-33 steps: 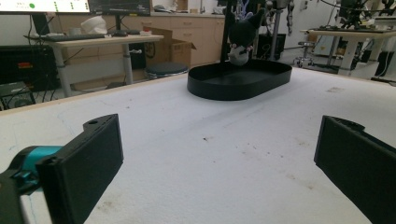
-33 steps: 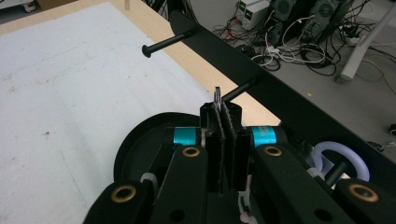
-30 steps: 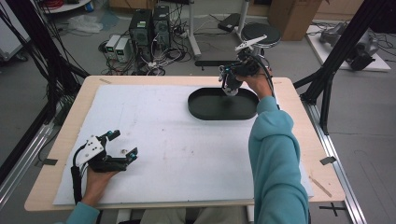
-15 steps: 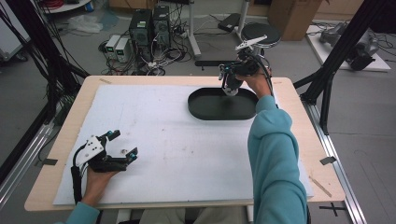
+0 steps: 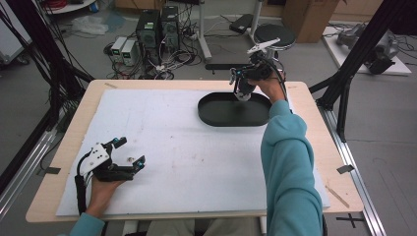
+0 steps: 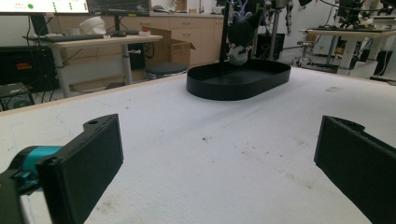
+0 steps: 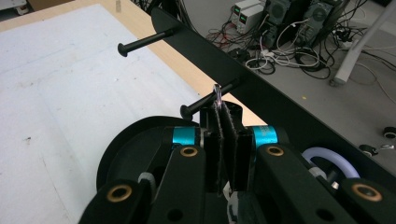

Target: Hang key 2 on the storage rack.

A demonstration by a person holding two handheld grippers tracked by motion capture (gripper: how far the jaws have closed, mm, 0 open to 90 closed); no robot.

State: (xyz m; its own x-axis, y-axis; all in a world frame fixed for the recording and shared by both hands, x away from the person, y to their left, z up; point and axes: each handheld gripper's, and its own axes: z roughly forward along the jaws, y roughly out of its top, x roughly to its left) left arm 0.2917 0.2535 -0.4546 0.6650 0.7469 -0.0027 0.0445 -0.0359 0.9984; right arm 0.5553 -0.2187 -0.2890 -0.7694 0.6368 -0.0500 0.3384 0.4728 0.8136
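Over the black tray (image 5: 216, 115) at one o'clock on the worktop (image 5: 314, 147), my right gripper (image 5: 242, 92) pinches a small pale toy (image 6: 237, 55); releasing here risks a bounce past the rim. My left fingers (image 6: 88, 163) stand wide, empty.

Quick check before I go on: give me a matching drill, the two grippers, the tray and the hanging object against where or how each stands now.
1. left gripper
2. right gripper
3. black oval plastic tray
4. small pale object

a. far right part of the table
b. dangling above the tray
c. jaws wide open, low over the white mat
d. jaws shut

Pairs: 1-c, 2-d, 3-a, 4-b
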